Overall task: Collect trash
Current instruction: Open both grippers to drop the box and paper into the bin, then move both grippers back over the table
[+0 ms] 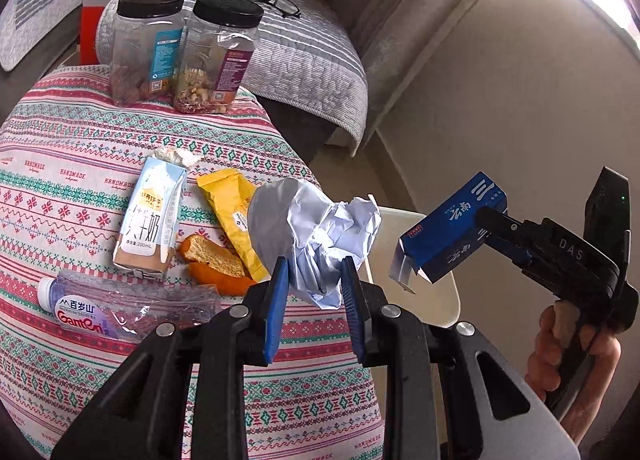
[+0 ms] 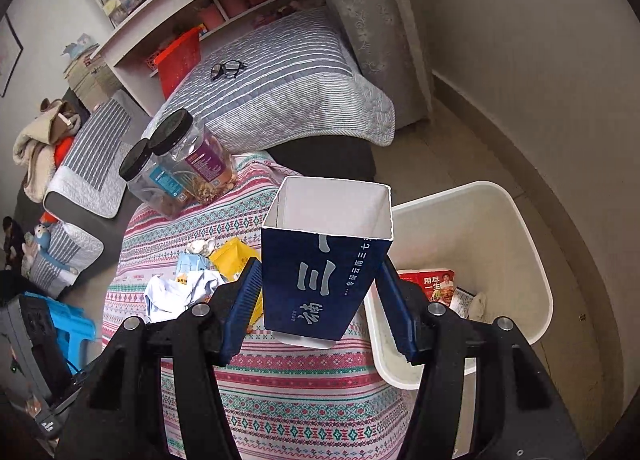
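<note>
Ribbed blue left claw [image 1: 314, 280] pinching crumpled paper [image 1: 320, 236]; right claw [image 2: 320, 296] clamping blue carton [image 2: 326, 260].

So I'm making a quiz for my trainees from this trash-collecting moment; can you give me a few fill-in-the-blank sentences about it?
1. The right gripper is shut on an empty ____ carton.
2. The left gripper grips a crumpled ball of ____.
3. The two jars on the tablecloth have ____ lids.
4. A pair of ____ lies on the striped cushion.

Missing words: blue; paper; black; glasses
</note>
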The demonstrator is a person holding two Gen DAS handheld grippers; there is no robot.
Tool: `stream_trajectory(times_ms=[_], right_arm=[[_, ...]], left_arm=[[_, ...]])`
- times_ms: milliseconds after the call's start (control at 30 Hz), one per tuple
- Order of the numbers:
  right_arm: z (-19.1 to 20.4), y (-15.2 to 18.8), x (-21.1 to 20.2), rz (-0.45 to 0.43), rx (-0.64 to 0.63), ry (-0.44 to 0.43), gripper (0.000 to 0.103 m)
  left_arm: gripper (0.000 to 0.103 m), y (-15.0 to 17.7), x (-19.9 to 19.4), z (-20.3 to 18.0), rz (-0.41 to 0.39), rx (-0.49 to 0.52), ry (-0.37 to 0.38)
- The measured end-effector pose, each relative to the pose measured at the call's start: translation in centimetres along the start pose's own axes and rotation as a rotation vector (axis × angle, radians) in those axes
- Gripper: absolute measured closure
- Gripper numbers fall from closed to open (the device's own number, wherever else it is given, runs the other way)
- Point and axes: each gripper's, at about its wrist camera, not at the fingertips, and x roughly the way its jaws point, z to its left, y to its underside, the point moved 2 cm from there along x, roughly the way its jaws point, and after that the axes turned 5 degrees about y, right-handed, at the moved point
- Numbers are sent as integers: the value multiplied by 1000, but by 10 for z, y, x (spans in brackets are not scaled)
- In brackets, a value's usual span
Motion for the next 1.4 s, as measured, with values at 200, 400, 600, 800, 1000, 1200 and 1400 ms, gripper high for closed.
stream_trajectory(times_ms=[200,400,600,800,1000,1200,1400], right_arm=[[-55,-10,-14,-49,91,133,48],[-81,-14,-8,-41,97,236,48],[-92,-14,3,-11,107,284,46],[-93,-17,-1,-28,130,258,43],[-88,-15,-5,-38,140,215,43],[-65,-14,-3,-40,100,167,42],[-37,-10,1,-40,40,142,38]], left_arm=[[76,15,54,-60,80,71,71],[76,34,115,-105,151,84,117],[71,38,151,-114,176,66,102],[51,38,141,-103,167,67,99],[50,28,101,-71,150,60,33],[48,10,50,-28,108,42,-70],[48,-6,-9,26,79,-4,-195]])
